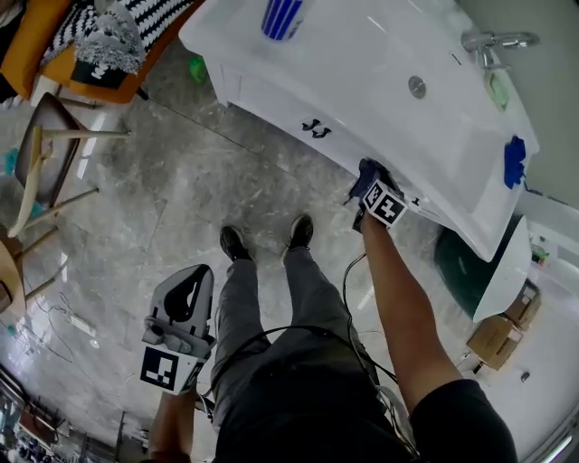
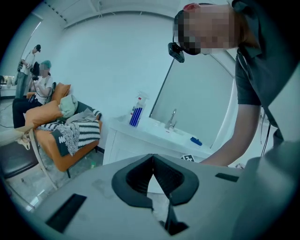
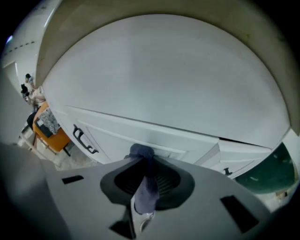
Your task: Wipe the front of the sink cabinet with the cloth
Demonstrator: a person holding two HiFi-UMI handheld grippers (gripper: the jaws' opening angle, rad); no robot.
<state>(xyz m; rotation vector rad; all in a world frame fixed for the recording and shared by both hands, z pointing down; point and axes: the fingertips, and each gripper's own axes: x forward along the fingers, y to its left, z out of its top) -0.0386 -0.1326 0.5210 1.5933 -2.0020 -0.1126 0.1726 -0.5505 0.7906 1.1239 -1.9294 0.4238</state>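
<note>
Grey stone-look floor (image 1: 172, 199), polished and veined, fills the head view. At 10 o'clock stands one wooden chair (image 1: 41, 154) with thin legs, and at 11 o'clock an orange sofa (image 1: 63, 63) carries a black-and-white striped blanket (image 1: 136, 23) (knitted, by its look). Down at 7 o'clock the left gripper (image 1: 197, 276) hangs beside the person's leg, well apart from the furniture; its two ribbed jaws meet at the tips with nothing between them. The white sink cabinet (image 1: 271, 90) runs from 12 to 2 o'clock, its top smooth and glossy, one blue striped bottle (image 1: 282, 16) on it, one chrome tap (image 1: 493, 41) at the far rim. A pair of black handles (image 1: 316, 129) sits on the panelled front. Just right of centre, the right gripper (image 1: 371, 185) is clamped on the dark blue cloth (image 3: 143, 185), whose bunched end lies against the cabinet front, under the counter's edge. At 3 o'clock sits a dark green tub (image 1: 466, 262).
</note>
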